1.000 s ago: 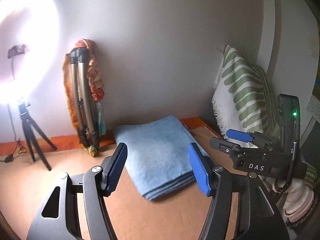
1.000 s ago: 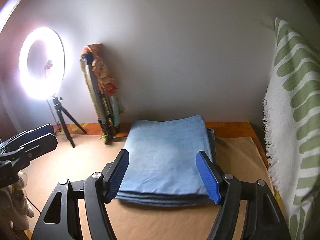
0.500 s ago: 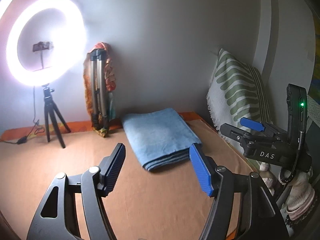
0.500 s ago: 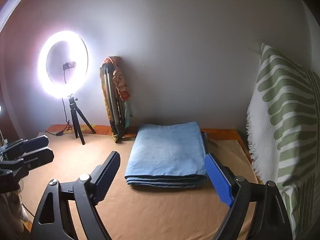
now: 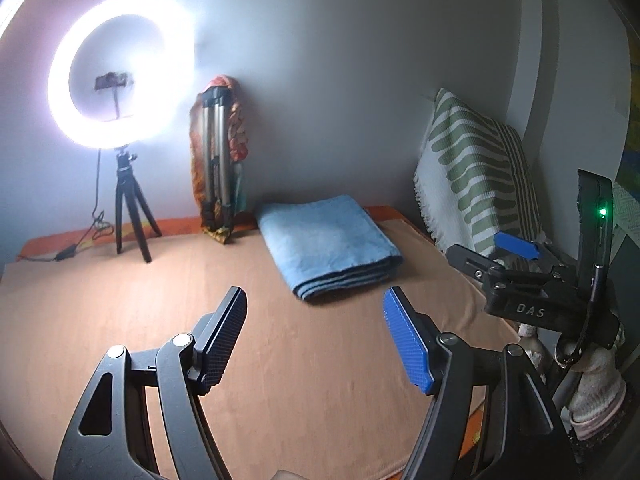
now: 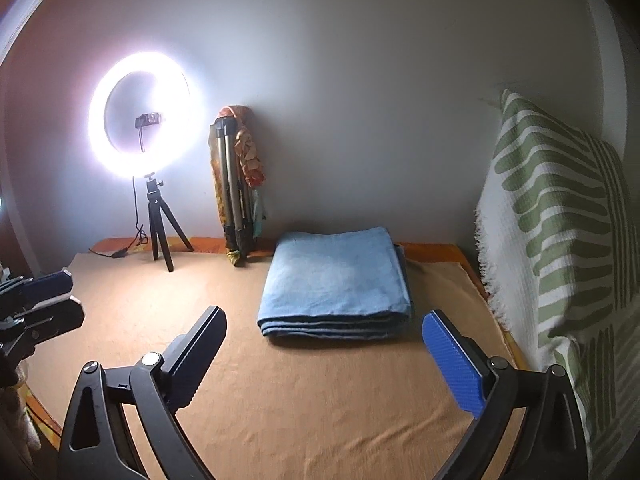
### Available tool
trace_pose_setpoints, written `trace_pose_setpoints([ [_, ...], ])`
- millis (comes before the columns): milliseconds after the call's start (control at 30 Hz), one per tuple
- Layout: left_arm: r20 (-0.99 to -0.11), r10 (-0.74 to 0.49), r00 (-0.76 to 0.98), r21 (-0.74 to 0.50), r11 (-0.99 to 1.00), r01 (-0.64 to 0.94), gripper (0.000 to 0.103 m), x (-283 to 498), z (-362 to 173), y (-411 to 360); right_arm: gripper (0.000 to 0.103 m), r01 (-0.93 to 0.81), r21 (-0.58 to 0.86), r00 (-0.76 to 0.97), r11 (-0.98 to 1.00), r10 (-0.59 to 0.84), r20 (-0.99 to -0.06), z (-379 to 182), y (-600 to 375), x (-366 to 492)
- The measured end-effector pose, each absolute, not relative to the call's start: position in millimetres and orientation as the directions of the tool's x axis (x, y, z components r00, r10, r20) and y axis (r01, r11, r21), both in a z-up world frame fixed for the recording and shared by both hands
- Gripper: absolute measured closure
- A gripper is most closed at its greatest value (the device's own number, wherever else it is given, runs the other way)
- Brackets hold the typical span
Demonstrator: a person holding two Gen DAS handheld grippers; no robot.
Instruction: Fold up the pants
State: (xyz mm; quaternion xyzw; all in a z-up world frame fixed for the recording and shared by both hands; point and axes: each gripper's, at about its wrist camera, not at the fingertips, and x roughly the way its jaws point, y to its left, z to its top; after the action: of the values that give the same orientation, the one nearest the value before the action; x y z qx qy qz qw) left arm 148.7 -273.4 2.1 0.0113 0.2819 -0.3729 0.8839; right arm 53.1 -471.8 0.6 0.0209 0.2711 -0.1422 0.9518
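Right now your tan-covered bed (image 6: 320, 400) carries the blue pants (image 6: 336, 280), folded into a neat stack near the wall, beside the striped pillow (image 6: 560, 240). Your right gripper (image 6: 324, 354) is spreading its jaws with nothing between them, while your left gripper (image 5: 314, 336) hangs with jaws apart and bare, both short of the pants.
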Motion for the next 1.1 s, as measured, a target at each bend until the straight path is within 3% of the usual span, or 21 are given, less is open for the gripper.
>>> trace_pose_setpoints([
  [400,-0.551,-0.597,0.583,-0.162,0.762,0.627,0.032,138.5,-10.2,-256.6,0.0,0.313,0.016,0.825,0.95,-0.264,-0.5,-4.3,-455.5,22.0],
  [600,-0.568,-0.576,0.588,-0.127,0.767,0.629,0.031,132.5,-16.1,-257.7,0.0,0.299,-0.024,0.836,0.954,-0.274,-0.475,-6.1,-437.3,15.2],
  [700,-0.563,-0.572,0.597,-0.118,0.77,0.627,0.022,130.7,-15.3,-257.9,0.0,0.286,-0.051,0.839,0.957,-0.276,-0.47,-7.8,-429.9,16.2],
  [1100,-0.538,-0.55,0.638,-0.085,0.789,0.609,0.018,126.1,-14.3,-257.2,0.0,0.294,-0.061,0.831,0.954,-0.287,-0.476,-15.6,-430.1,20.0],
])
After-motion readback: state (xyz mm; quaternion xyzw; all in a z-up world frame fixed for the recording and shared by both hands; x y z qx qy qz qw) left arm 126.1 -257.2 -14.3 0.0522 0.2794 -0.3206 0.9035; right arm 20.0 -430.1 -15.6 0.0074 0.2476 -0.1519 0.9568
